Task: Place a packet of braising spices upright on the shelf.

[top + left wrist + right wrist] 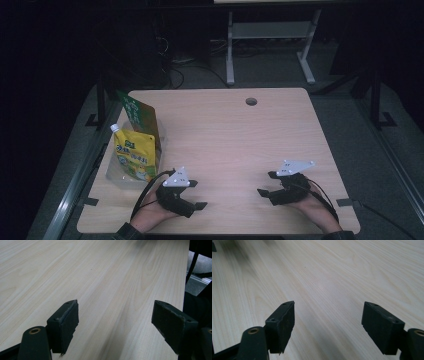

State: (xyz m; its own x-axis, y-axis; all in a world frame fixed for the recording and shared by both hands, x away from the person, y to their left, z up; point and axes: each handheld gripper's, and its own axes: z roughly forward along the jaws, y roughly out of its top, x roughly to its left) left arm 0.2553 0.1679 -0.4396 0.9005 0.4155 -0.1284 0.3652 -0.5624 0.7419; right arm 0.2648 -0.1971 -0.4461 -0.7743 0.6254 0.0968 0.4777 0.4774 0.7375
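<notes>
A pale wooden table (235, 130) with a cable hole (251, 101) stands on grey carpet in a dark room. Both grippers rest near its front edge, left gripper (196, 195) and right gripper (265, 187), jaws wide apart and empty. The yellow pouch (134, 156) stands in a clear tray (113, 176) at the left edge, a green pouch (140, 116) behind it.

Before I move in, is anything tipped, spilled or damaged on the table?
No spill or damage shows. The yellow pouch and green pouch lean in the clear tray at the table's left edge. The left claw and right claw are open and empty.
</notes>
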